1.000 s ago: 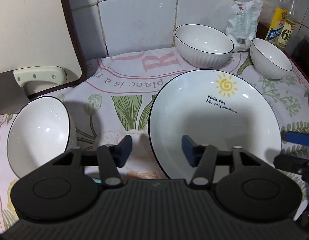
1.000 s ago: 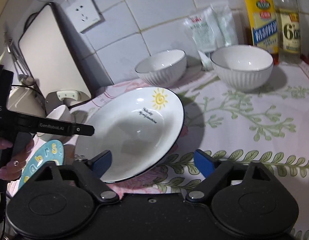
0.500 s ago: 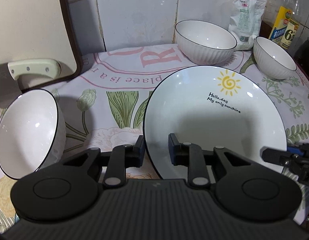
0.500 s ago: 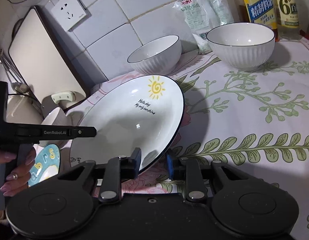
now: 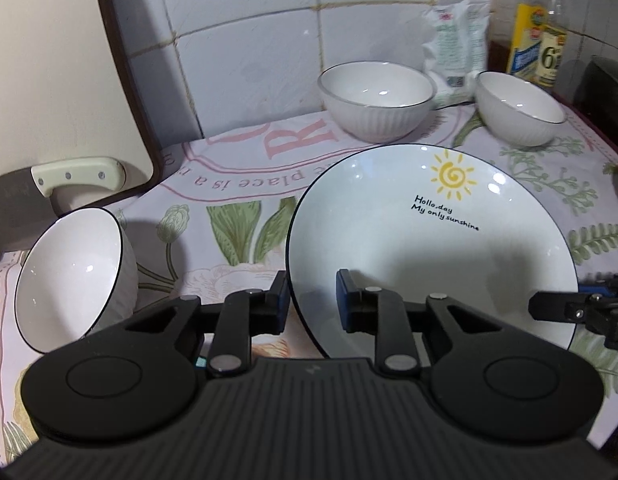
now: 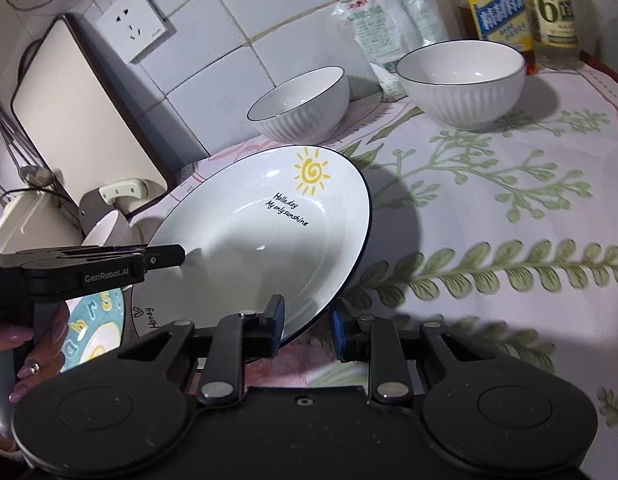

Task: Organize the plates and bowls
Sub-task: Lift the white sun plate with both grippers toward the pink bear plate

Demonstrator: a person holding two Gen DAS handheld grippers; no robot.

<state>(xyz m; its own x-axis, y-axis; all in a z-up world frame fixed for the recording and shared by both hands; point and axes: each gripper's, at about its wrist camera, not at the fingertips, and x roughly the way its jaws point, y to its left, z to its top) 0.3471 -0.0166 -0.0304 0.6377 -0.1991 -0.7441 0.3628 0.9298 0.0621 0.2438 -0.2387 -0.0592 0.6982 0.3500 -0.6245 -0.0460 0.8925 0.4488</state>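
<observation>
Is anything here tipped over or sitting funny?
Yes. The small bowl at the left lies tipped on its side by the knife. The sun plate is tilted, one edge raised off the cloth, with both claws pinching its rim. Nothing looks spilled or broken.

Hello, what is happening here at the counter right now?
A person holds a tool in each hand. The left tool and the right tool have just closed on opposite rims of the white sun-printed plate, tilting it above the floral cloth. Three white ribbed bowls stand apart, untouched.
</observation>
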